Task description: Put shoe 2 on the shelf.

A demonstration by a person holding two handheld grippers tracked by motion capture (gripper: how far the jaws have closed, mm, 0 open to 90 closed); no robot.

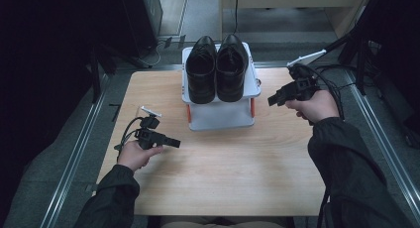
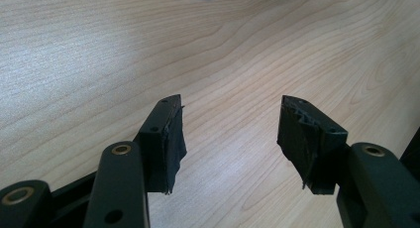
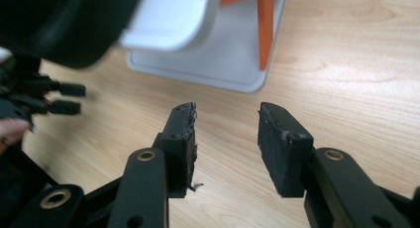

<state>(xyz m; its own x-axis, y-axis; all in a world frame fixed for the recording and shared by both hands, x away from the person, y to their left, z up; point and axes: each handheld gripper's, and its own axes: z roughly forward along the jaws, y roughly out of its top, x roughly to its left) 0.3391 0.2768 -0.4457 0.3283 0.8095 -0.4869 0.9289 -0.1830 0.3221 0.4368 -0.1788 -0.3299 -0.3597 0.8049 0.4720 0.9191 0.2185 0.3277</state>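
Shoes (image 1: 217, 68) just left of right tool (image 1: 275, 98).

A pale, rectangular wooden tabletop (image 1: 237, 173) with fine, wavy grain stands in the middle of a dim room, lit from above so that its surface is the brightest part of the scene. Grey floor (image 1: 44, 188) spreads around it. Two silver metal rails (image 1: 74, 158) run along the floor, one on each side of the tabletop, angling away toward the far end. Beyond the far edge stands light wooden furniture (image 1: 292, 2) with a flat front panel. To the left the room falls into deep shadow, where dark cabinet shapes (image 1: 138, 15) stand. Black stands (image 1: 366, 54) and black cables (image 1: 346, 72) gather at the far right.
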